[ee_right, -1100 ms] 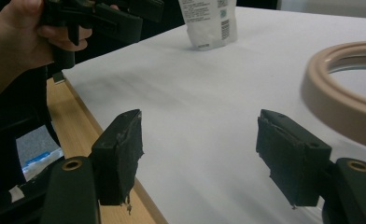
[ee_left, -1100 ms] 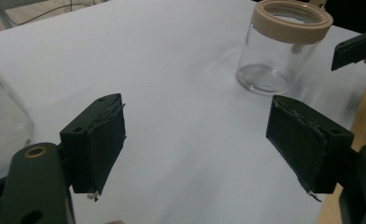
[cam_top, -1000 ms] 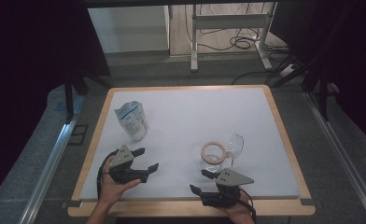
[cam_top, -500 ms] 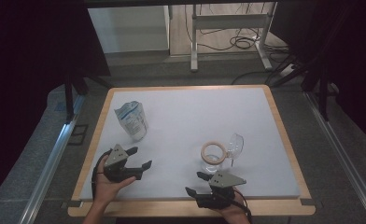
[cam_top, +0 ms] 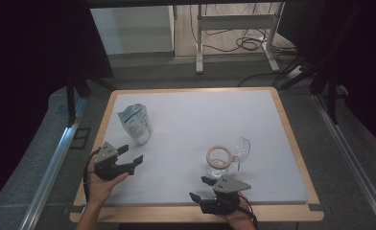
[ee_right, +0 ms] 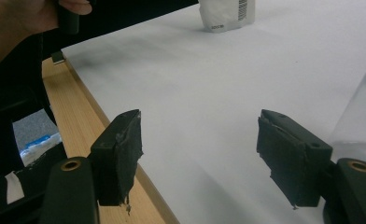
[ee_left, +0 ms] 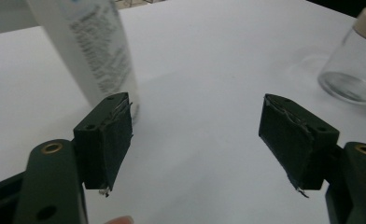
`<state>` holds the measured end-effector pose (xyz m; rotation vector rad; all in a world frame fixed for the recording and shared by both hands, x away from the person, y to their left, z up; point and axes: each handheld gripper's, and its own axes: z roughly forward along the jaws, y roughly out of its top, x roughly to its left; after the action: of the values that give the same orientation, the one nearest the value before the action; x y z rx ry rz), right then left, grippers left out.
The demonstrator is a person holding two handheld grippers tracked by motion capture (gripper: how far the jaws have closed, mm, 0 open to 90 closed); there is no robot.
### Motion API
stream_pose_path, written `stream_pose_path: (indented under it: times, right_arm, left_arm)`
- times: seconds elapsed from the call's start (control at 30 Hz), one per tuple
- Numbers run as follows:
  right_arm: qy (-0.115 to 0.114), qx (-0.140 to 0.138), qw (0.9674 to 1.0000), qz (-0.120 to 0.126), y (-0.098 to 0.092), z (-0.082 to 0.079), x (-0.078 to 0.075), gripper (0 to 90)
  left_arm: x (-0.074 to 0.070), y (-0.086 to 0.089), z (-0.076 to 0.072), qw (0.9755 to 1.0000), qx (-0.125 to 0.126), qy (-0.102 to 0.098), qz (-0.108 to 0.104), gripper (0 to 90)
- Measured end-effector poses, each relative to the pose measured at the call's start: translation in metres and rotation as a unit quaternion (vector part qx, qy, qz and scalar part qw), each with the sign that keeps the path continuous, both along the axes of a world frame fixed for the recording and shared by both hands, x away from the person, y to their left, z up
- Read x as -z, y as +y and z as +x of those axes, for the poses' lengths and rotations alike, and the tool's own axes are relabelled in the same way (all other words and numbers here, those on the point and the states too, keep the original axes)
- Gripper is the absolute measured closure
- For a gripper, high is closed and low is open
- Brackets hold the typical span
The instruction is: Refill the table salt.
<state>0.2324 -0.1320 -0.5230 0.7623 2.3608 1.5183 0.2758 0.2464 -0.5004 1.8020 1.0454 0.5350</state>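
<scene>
High view: white pouch (cam_top: 135,123) upright at the table's (cam_top: 282,143) left, untouched; open glass jar (cam_top: 219,162) right of centre, lid (cam_top: 241,148) off and leaning just beside it. Left gripper (cam_top: 130,157) near the pouch, right gripper (cam_top: 199,189) near the jar.

Left gripper view: jaws apart but just narrowing, nothing between; pouch (ee_left: 90,46) ahead to the left, not yet grasped.

Right gripper view: jaws spread, empty; jar (ee_right: 361,121) at the right edge.

Likely everything beyond the lid's removal left to do.

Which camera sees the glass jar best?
The high view: the whole glass jar stands on the table with its tan rim, lid hanging open. The left gripper view catches part of it at the right edge; the right gripper view, a blurred sliver.
</scene>
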Motion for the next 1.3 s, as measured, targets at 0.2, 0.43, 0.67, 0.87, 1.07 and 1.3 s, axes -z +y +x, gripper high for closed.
stream_pose_path:
  times: [0.2,0.43,0.67,0.87,1.07,1.3]
  right_arm:
    - [-0.001,0.001,1.0000,-0.001,0.000,0.000,0.000,31.4]
    - [0.000,-0.003,1.0000,-0.005,0.002,-0.001,0.002,31.4]
    - [0.001,-0.006,0.9999,-0.010,0.004,-0.002,0.004,31.3]
    - [0.002,-0.005,0.9999,-0.011,0.003,-0.001,0.004,31.2]
    - [0.000,-0.006,0.9999,-0.009,0.003,-0.002,0.004,31.2]
    - [-0.002,-0.005,1.0000,-0.008,0.002,-0.002,0.003,31.2]
  left_arm:
    - [-0.003,0.013,0.009,0.9998,-0.019,0.000,-0.003,27.3]
    - [-0.014,0.026,0.029,0.9994,-0.035,0.003,-0.008,29.9]
    - [-0.027,0.036,0.061,0.9988,-0.047,0.001,-0.013,31.1]
    - [-0.036,0.037,0.083,0.9989,-0.044,-0.005,-0.014,35.2]
    - [-0.039,0.028,0.094,0.9994,-0.033,-0.011,0.005,46.8]
    - [-0.026,0.028,0.098,0.9996,-0.026,-0.006,0.002,58.4]
